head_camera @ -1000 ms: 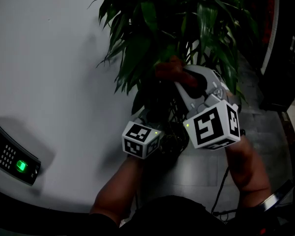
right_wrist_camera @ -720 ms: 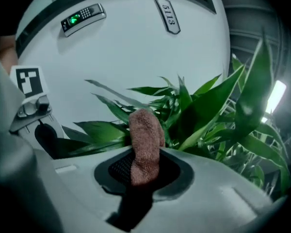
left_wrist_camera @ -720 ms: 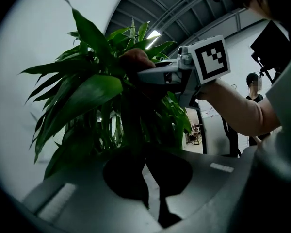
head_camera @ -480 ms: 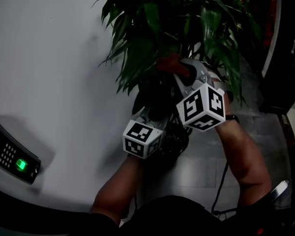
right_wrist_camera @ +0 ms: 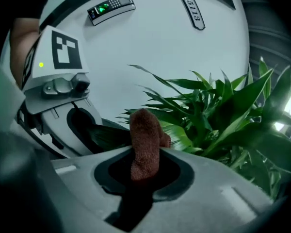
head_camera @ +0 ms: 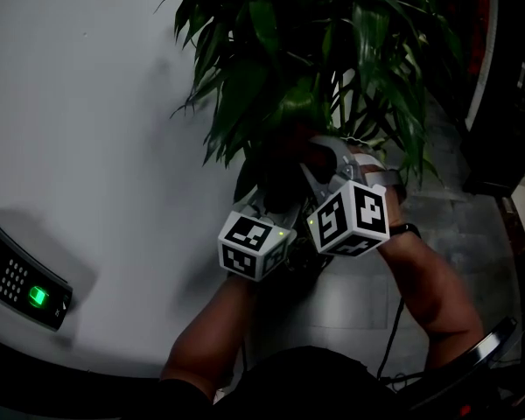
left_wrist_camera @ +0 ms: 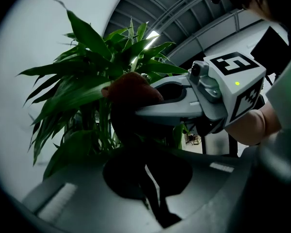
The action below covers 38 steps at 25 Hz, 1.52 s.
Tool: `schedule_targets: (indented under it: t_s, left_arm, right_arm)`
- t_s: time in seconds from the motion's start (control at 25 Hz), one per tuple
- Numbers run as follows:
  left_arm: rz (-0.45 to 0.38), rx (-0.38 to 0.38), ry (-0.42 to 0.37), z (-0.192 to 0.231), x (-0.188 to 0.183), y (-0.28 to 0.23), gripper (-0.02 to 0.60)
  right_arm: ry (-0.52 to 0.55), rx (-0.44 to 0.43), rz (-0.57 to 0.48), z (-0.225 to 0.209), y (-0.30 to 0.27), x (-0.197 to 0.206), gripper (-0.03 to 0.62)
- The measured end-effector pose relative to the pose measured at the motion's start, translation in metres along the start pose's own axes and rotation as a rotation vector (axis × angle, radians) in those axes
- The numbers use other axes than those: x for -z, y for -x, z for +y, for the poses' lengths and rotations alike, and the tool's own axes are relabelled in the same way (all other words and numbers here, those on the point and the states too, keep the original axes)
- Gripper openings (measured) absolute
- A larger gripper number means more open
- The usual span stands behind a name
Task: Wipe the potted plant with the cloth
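Observation:
The potted plant (head_camera: 306, 51) spreads long green leaves against a white wall. My right gripper (head_camera: 308, 151) is shut on a reddish-brown cloth (right_wrist_camera: 145, 140), which sticks up out of its jaws. Seen from the left gripper view, the cloth (left_wrist_camera: 128, 89) presses against the leaves at mid height. My left gripper (head_camera: 267, 204) sits just left of and below the right one. It is shut on a dark leaf (right_wrist_camera: 109, 136) that runs from its jaws toward the cloth. In the head view the foliage and the right gripper hide most of the cloth.
A curved white wall (head_camera: 96, 129) stands close behind the plant and carries a keypad with a green light (head_camera: 28, 285) and a small number plate (right_wrist_camera: 190, 11). Grey tiled floor (head_camera: 455, 208) lies to the right. The dark pot (head_camera: 311, 256) sits under the grippers.
My right gripper has come down with the cloth, from the upper leaves to just beside the left gripper. The left gripper has stayed where it was.

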<state>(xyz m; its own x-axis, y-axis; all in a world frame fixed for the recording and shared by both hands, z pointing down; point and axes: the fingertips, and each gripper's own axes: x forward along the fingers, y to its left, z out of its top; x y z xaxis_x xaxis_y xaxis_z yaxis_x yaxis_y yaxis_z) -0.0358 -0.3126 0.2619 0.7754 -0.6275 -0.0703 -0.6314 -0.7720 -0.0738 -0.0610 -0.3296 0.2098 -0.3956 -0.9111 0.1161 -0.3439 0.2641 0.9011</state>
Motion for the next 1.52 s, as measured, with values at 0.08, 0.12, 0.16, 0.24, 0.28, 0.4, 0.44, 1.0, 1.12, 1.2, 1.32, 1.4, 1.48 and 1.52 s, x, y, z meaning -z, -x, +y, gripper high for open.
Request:
schedule_targets:
  t_s: [0.08, 0.12, 0.16, 0.24, 0.28, 0.4, 0.44, 1.0, 1.12, 1.2, 1.32, 1.4, 1.48, 1.52]
  left_arm:
    - [0.002, -0.002, -0.006, 0.001, 0.001, 0.001, 0.018]
    - [0.003, -0.003, -0.011, 0.002, 0.002, 0.001, 0.018]
    - [0.005, -0.006, -0.02, 0.003, 0.003, 0.001, 0.018]
    - [0.02, -0.013, -0.058, 0.004, 0.008, 0.001, 0.018]
    - [0.029, -0.016, -0.081, 0.004, 0.011, 0.001, 0.018]
    - [0.04, -0.013, -0.105, 0.002, 0.013, 0.001, 0.018]
    - [0.043, -0.011, -0.105, 0.002, 0.014, 0.001, 0.018]
    - [0.017, 0.006, -0.086, -0.002, 0.007, 0.0, 0.018]
    - [0.012, 0.006, -0.082, -0.002, 0.006, 0.0, 0.018]
    - [0.013, 0.003, -0.081, -0.002, 0.007, -0.001, 0.018]
    - [0.016, 0.0, -0.078, -0.003, 0.007, -0.003, 0.018]
    - [0.015, 0.001, -0.08, -0.004, 0.006, -0.003, 0.018]
    - [0.014, 0.001, -0.083, -0.004, 0.004, -0.002, 0.018]
    - [0.012, -0.001, -0.085, -0.004, 0.003, -0.002, 0.018]
  right_arm:
    - [0.0, -0.039, 0.0, 0.012, 0.0, 0.004, 0.064]
    - [0.004, -0.055, 0.002, 0.017, 0.001, 0.005, 0.064]
    - [0.009, -0.069, 0.003, 0.021, 0.003, 0.005, 0.064]
    - [0.013, -0.097, 0.008, 0.029, 0.008, 0.004, 0.064]
    - [0.011, -0.113, 0.01, 0.032, 0.011, 0.003, 0.064]
    - [-0.001, -0.163, 0.015, 0.044, 0.017, 0.003, 0.064]
    - [-0.007, -0.177, 0.014, 0.046, 0.02, 0.004, 0.064]
    - [-0.038, -0.11, -0.105, 0.009, 0.072, -0.037, 0.064]
    - [-0.019, 0.02, -0.115, -0.028, 0.073, -0.04, 0.064]
    - [-0.037, 0.081, -0.113, -0.053, 0.067, -0.037, 0.064]
    - [-0.079, 0.126, -0.101, -0.082, 0.046, -0.026, 0.064]
    - [-0.1, 0.135, -0.084, -0.091, 0.031, -0.021, 0.064]
    - [-0.105, 0.131, -0.072, -0.094, 0.018, -0.019, 0.064]
    - [-0.097, 0.124, -0.064, -0.093, 0.012, -0.018, 0.064]
